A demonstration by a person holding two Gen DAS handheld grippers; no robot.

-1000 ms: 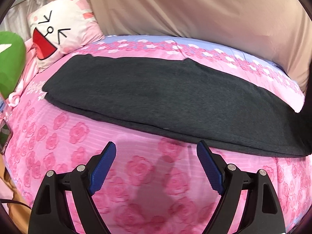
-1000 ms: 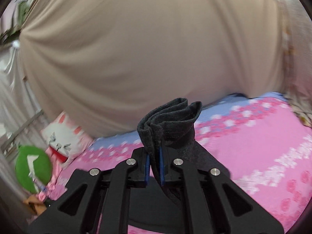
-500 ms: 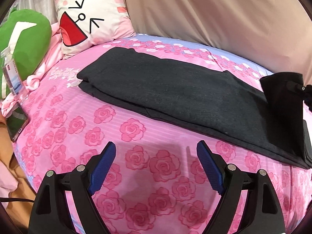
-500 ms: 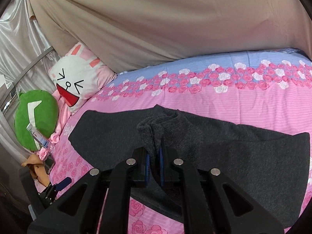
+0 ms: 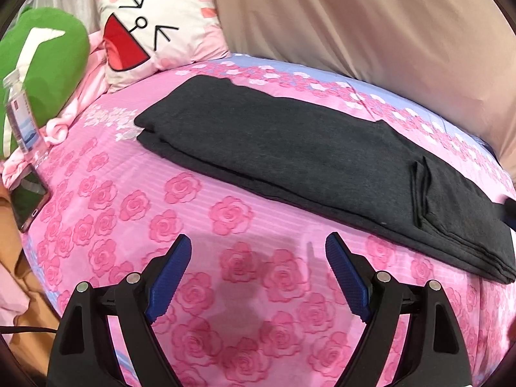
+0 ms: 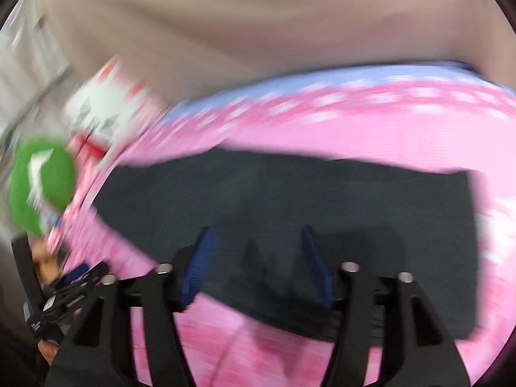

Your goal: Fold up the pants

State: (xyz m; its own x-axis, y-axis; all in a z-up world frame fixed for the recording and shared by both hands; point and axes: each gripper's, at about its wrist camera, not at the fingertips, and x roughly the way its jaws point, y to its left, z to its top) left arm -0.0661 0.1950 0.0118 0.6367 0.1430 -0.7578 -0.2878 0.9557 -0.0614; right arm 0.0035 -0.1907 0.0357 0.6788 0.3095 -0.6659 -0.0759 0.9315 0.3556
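Note:
The dark grey pants (image 5: pixel 306 158) lie flat on the pink rose bedspread (image 5: pixel 135 213), folded lengthwise, with their right end folded back on top (image 5: pixel 458 200). My left gripper (image 5: pixel 258 251) is open and empty above the bedspread, in front of the pants. My right gripper (image 6: pixel 256 242) is open and empty, just above the near edge of the pants (image 6: pixel 290 200); this view is blurred by motion.
A white cartoon-face pillow (image 5: pixel 151 29) and a green cushion (image 5: pixel 48 61) sit at the bed's head. A water bottle (image 5: pixel 22 119) and a phone (image 5: pixel 27 200) lie at the left edge. A beige curtain (image 5: pixel 371 19) hangs behind the bed.
My right gripper has let go of the pants end, which now lies folded on top of the pants, and its jaws have opened. The left gripper has drawn back a little.

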